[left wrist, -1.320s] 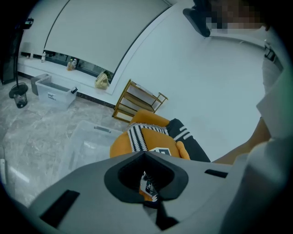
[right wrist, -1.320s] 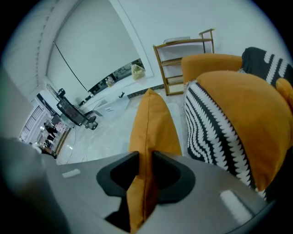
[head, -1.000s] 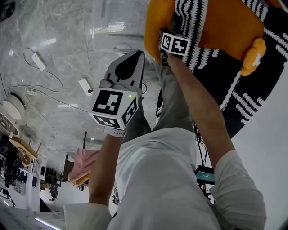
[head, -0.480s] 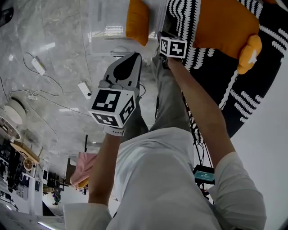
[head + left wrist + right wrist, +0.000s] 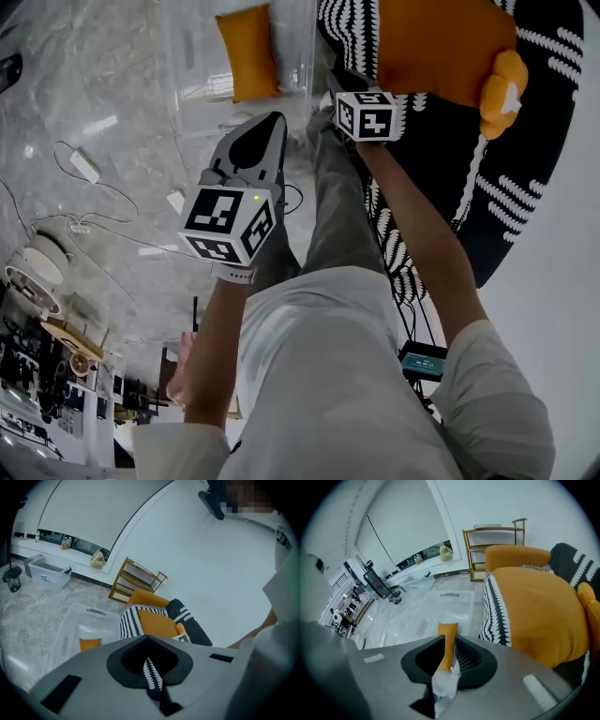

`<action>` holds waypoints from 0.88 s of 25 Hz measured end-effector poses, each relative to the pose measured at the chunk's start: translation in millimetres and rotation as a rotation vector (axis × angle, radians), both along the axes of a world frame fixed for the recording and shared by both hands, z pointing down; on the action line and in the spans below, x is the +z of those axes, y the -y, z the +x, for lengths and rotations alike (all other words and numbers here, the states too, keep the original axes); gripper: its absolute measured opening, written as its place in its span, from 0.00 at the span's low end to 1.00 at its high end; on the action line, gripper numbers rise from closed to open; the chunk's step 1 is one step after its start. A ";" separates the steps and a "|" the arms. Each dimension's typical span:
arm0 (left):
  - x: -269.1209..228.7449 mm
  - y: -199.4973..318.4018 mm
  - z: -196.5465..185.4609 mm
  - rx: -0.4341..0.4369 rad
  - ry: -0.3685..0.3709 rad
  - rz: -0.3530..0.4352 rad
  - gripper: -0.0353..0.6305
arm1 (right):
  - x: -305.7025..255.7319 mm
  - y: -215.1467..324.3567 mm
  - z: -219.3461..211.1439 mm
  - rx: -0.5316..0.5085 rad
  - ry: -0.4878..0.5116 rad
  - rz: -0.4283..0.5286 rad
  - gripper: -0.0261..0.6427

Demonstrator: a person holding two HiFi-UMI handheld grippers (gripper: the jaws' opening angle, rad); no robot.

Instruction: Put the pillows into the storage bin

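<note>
Pillow, small and orange: it shows through the narrow gap between the jaws of the right claw, whose tips stand a little apart with nothing clamped in them. The pillow is beyond the jaws, not touching them, and lies inside the clear plastic storage bin. In the head view the same pillow lies flat in the bin's near right part, while the right claw's marker cube is raised just beside the bin's right edge.

The left claw has its tips pressed together and holds nothing; only a strip of black-and-white pattern shows through the hollow behind the tips. In the head view it points toward the bin's near edge, close to the bin but outside it.

To the right of the bin a large orange pillow rests on a black-and-white patterned fabric, well outside the bin. A second orange cushion sits behind it. A wooden shelf rack stands against the white wall beyond.

The bin stands on a grey marbled surface, where white cables and an adapter lie to the left. Farther off, another clear bin stands near the wall.
</note>
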State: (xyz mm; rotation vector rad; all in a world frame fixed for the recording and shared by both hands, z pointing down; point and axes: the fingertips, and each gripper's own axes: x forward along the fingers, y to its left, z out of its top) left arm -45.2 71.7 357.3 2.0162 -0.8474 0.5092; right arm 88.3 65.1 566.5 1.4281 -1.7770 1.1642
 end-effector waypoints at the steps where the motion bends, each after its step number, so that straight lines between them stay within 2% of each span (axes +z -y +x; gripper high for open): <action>1: -1.5 0.9 5.8 0.004 -0.004 -0.001 0.07 | -7.9 -0.4 7.3 -0.002 0.000 0.017 0.16; 12: -18.9 11.4 85.1 0.078 -0.032 0.021 0.07 | -71.2 -2.8 92.7 0.043 -0.006 0.146 0.19; 18: -24.8 12.3 128.4 0.123 -0.031 0.028 0.06 | -97.6 -1.4 129.8 0.097 0.009 0.192 0.26; 22: -26.3 12.3 161.9 0.153 -0.028 0.029 0.06 | -107.9 -3.0 170.2 0.136 -0.038 0.221 0.32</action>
